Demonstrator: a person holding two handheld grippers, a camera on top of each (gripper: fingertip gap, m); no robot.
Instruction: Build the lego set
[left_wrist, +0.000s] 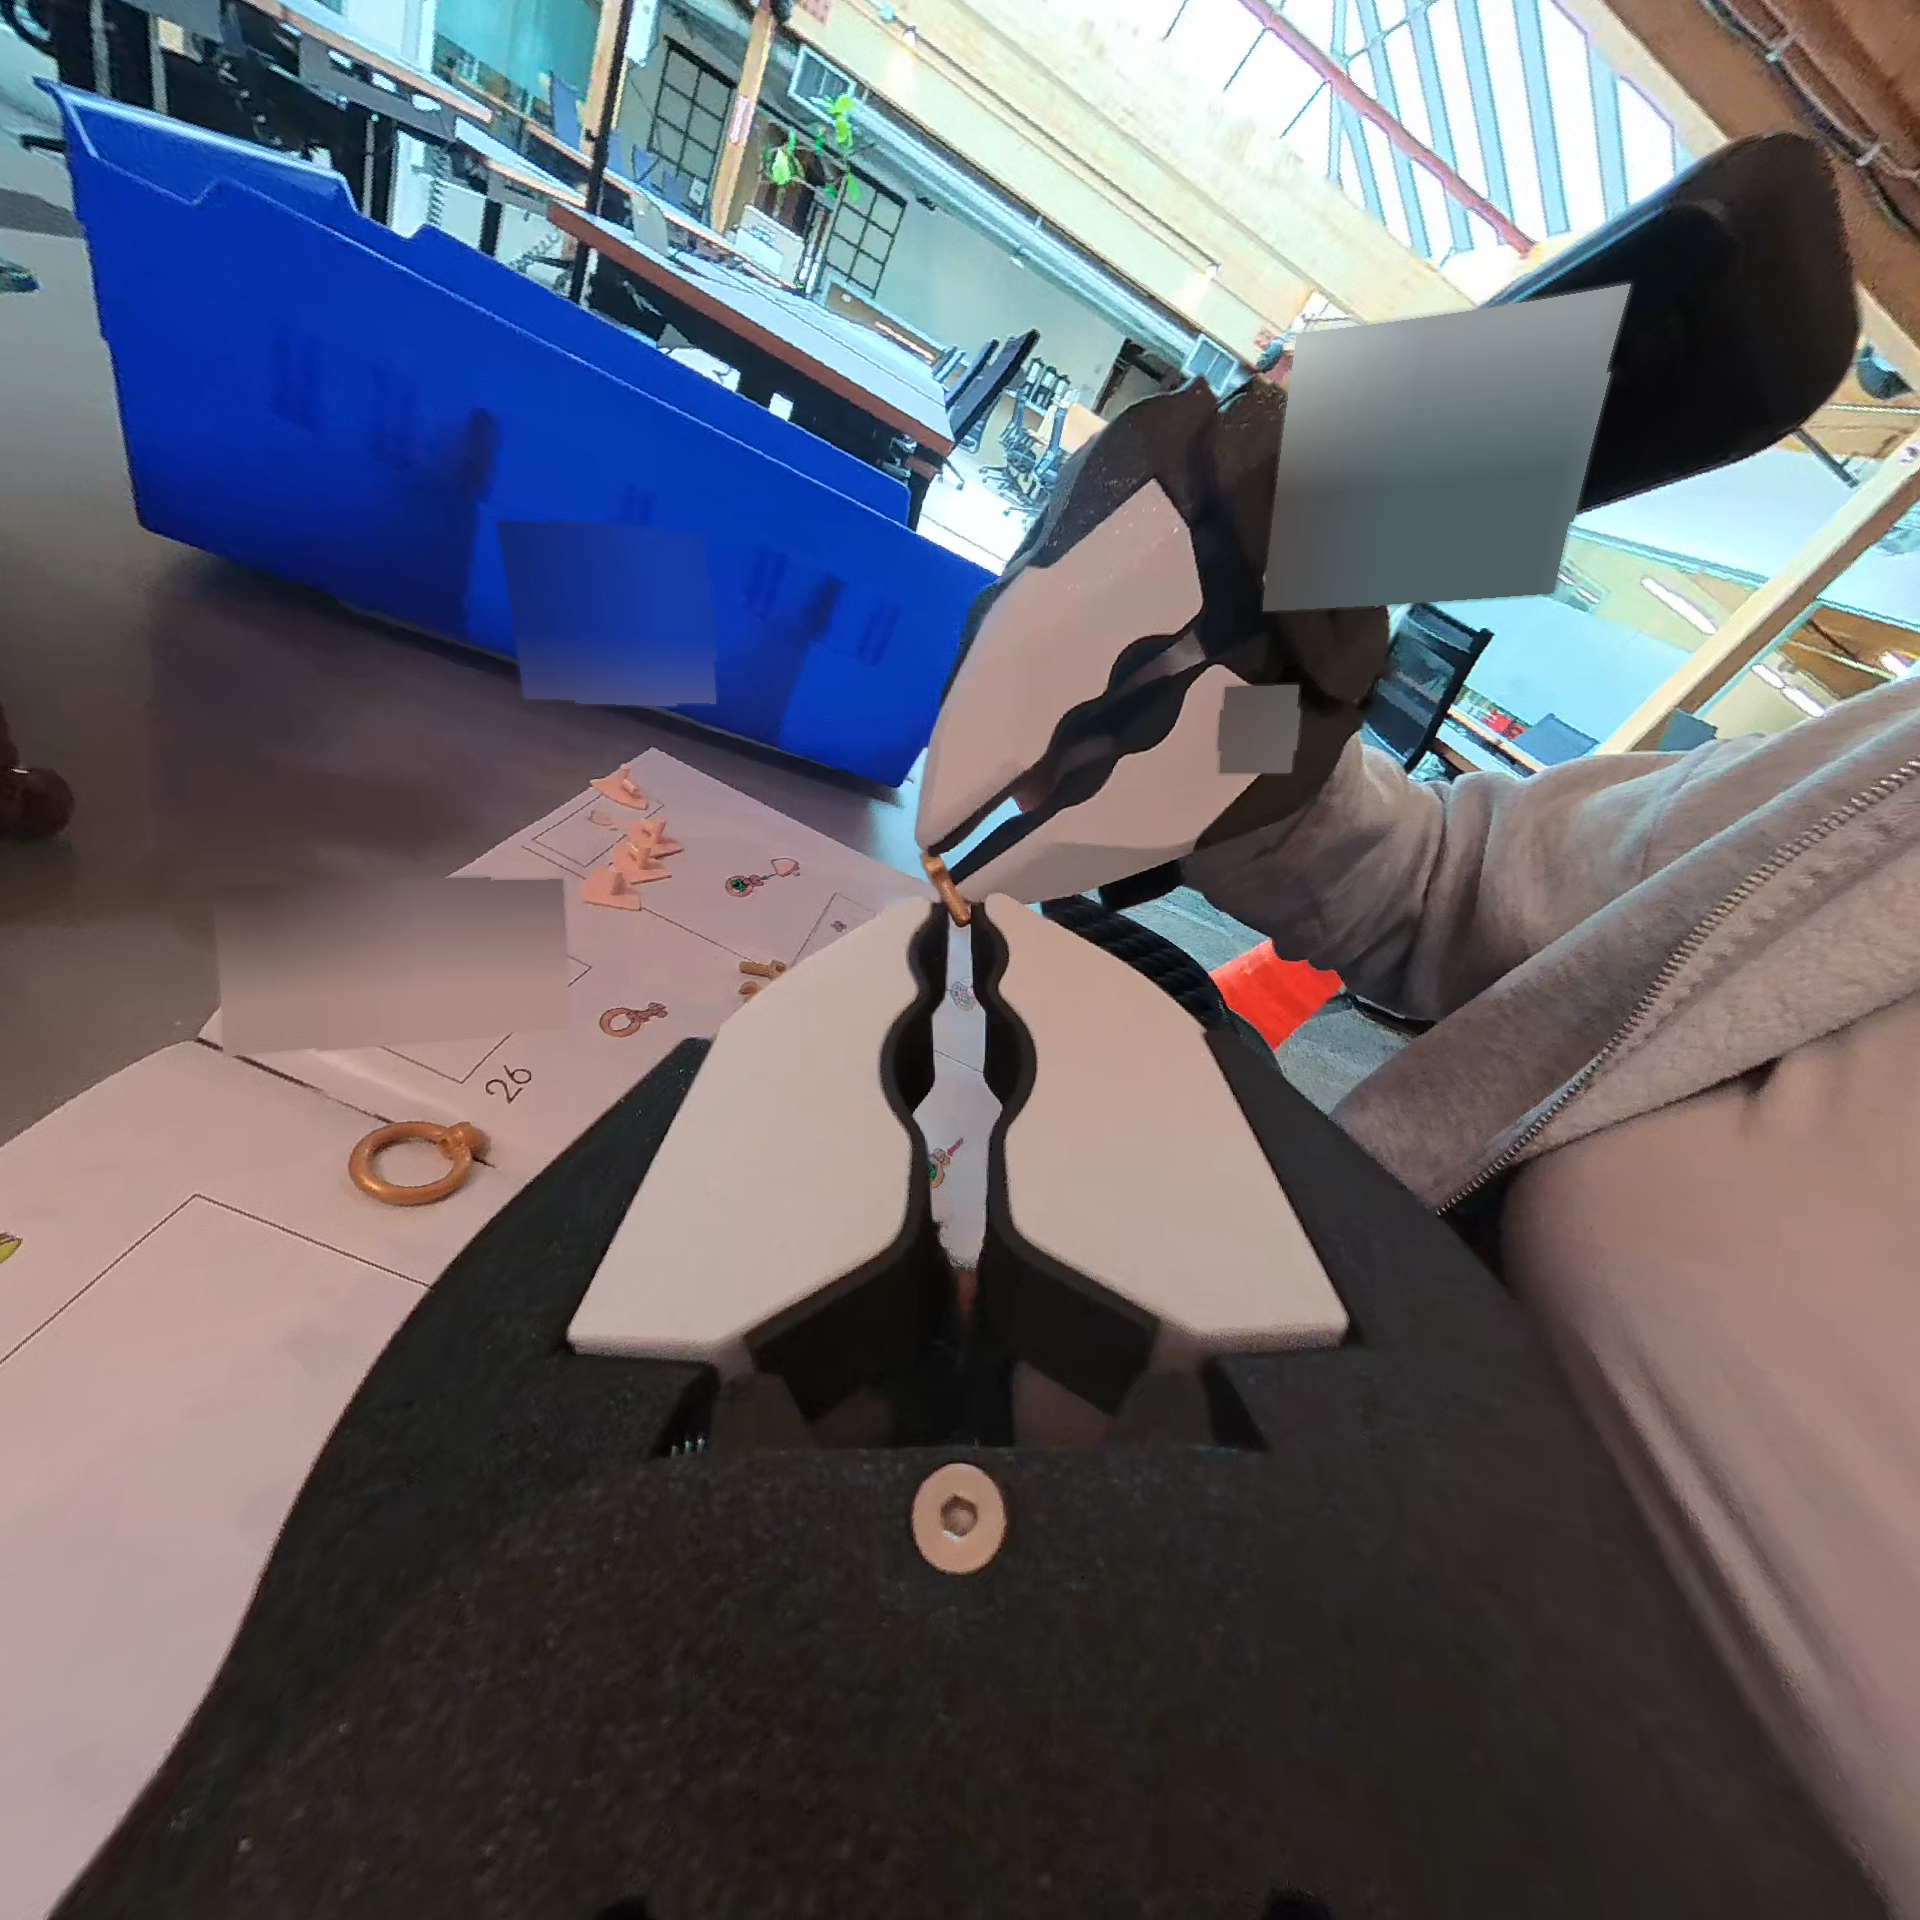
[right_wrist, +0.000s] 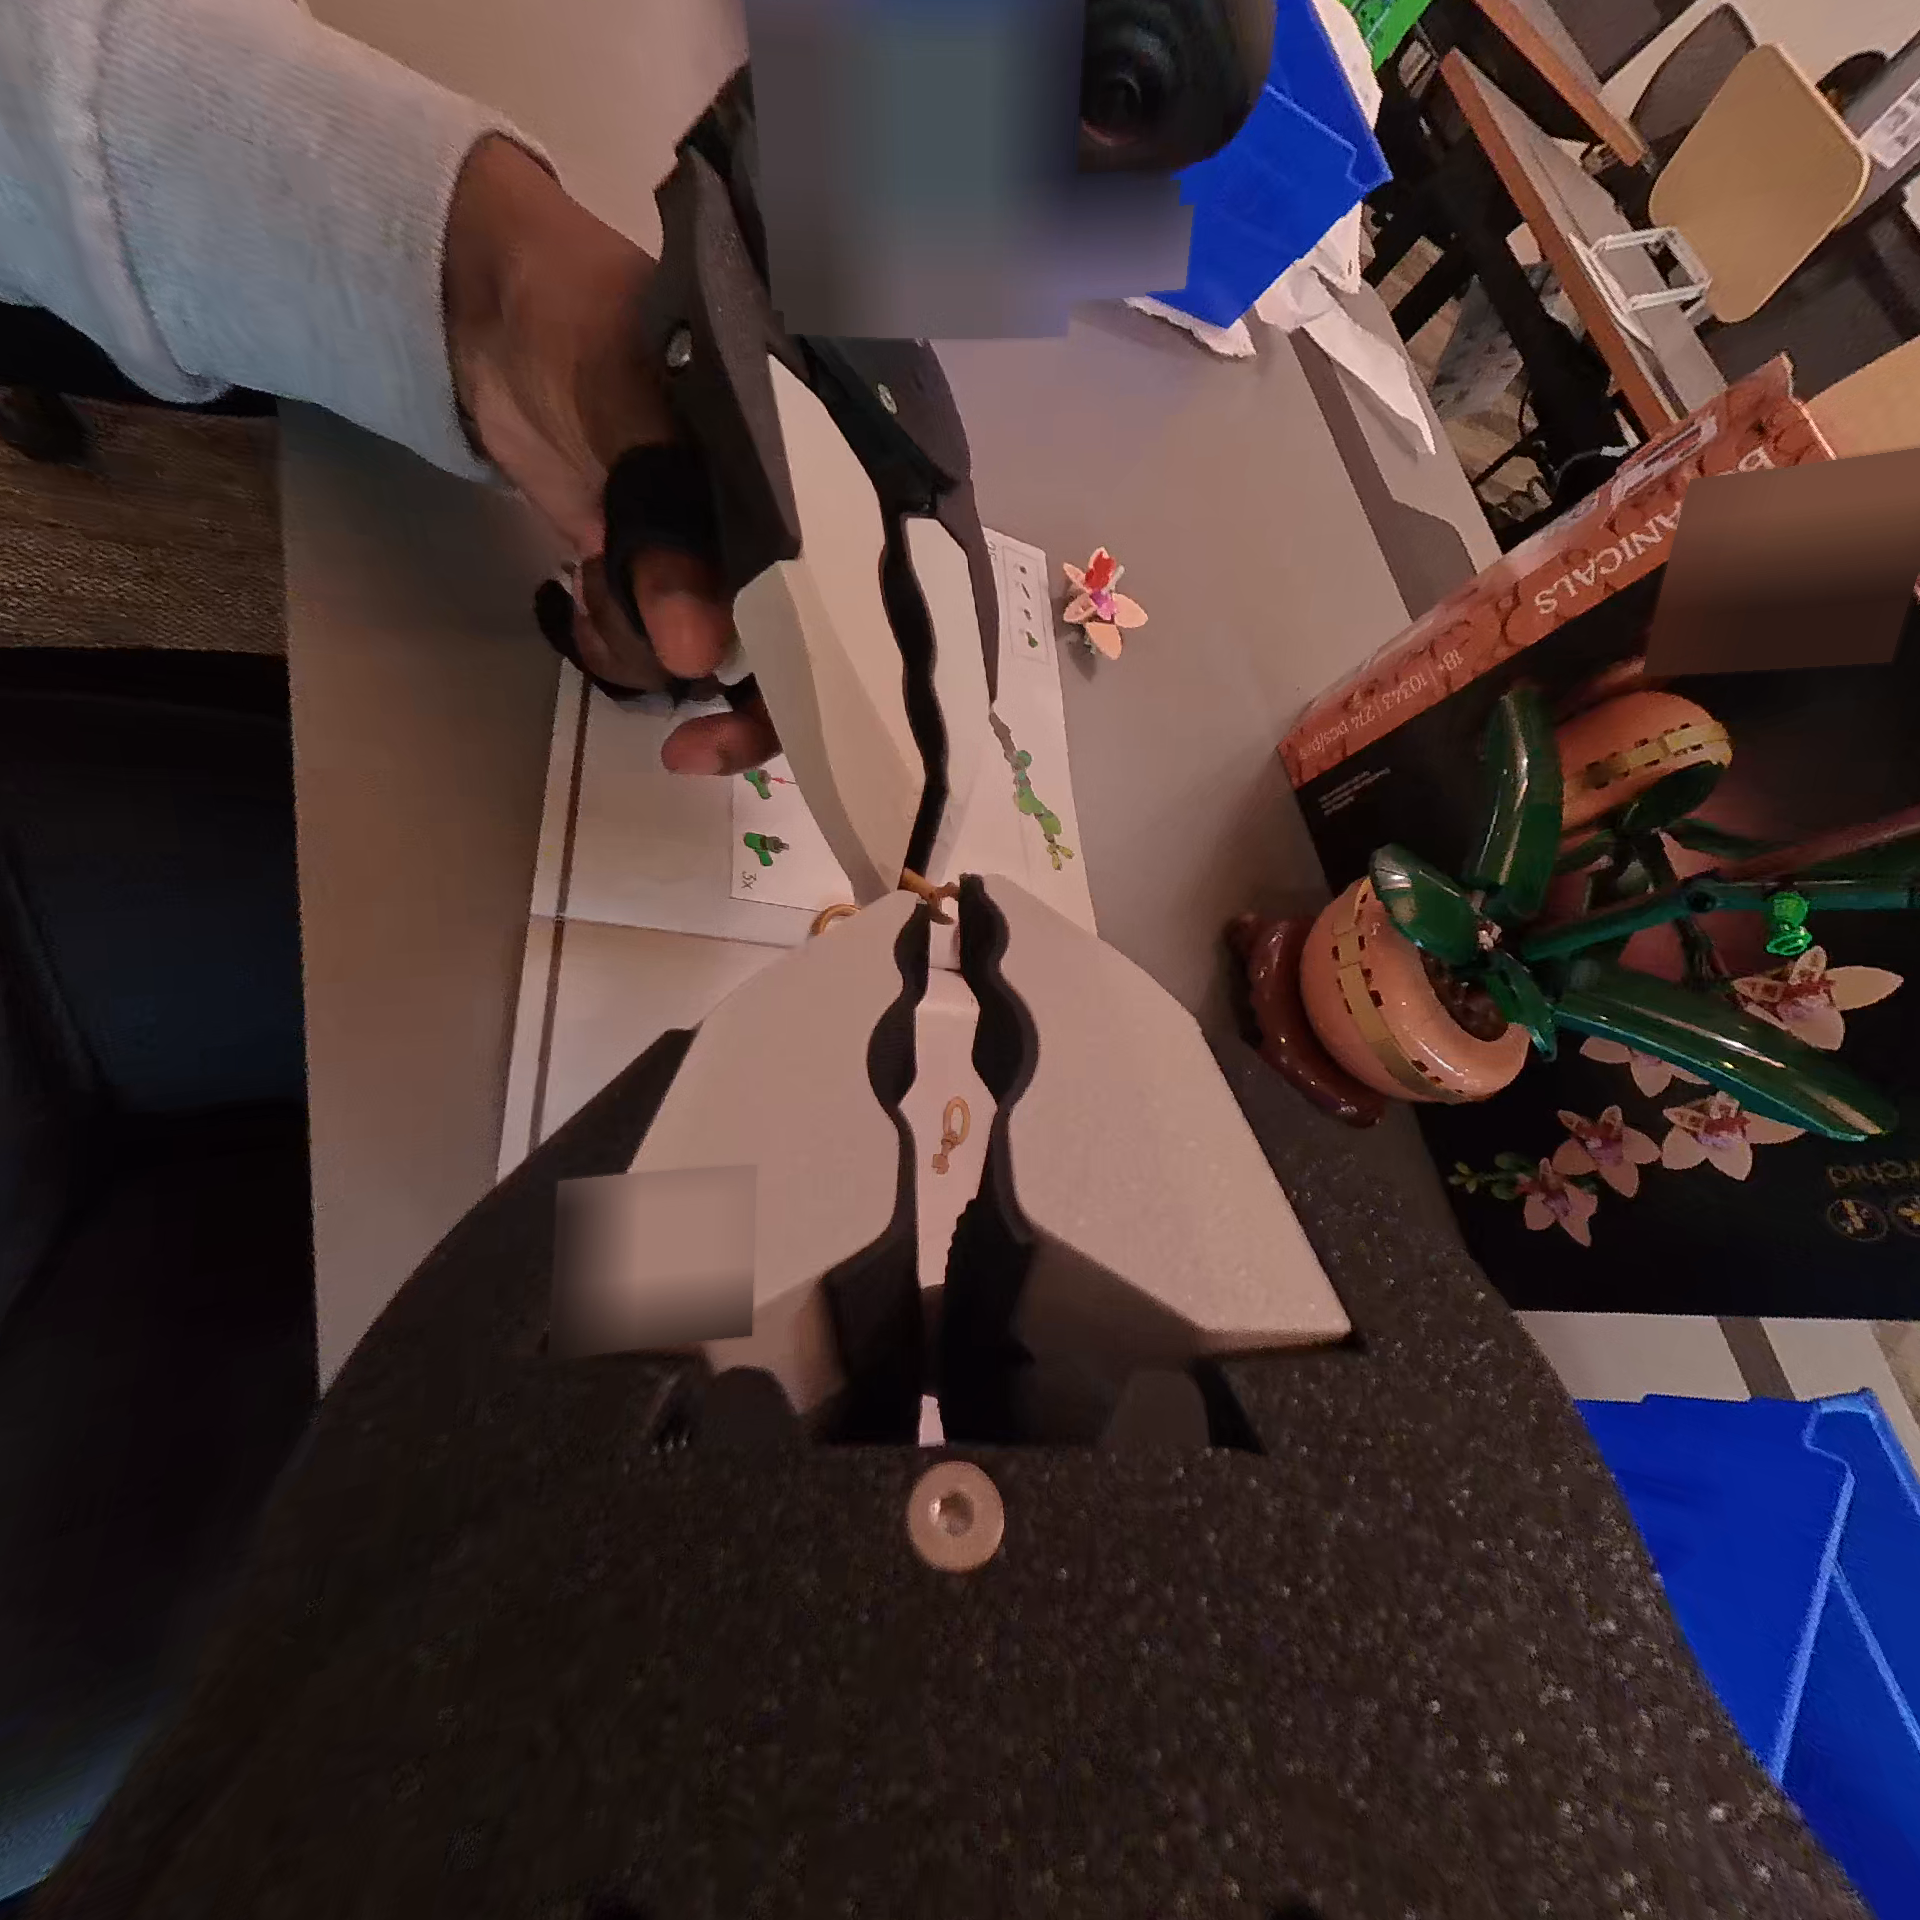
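Note:
A small gold piece (left_wrist: 948, 889) is held in the air between two grippers that meet tip to tip. My left gripper (left_wrist: 957, 911) is shut on its lower end. My right gripper (left_wrist: 932, 847) comes from the upper right and is shut on its upper end. In the right wrist view the gold piece (right_wrist: 928, 891) sits at my right gripper's tips (right_wrist: 941, 896), with the left gripper (right_wrist: 918, 871) reaching in from above. A gold ring (left_wrist: 414, 1164) lies on the open instruction booklet (left_wrist: 156, 1403). Several pink petal pieces (left_wrist: 630, 854) lie on the far page.
A blue bin (left_wrist: 416, 416) stands behind the booklet. A small built flower (right_wrist: 1103, 608) lies on the grey table (right_wrist: 1195, 644). A built pot with green leaves (right_wrist: 1392, 997) stands at the right against the set's box (right_wrist: 1662, 1143). A person's sleeve (left_wrist: 1558, 883) is at the right.

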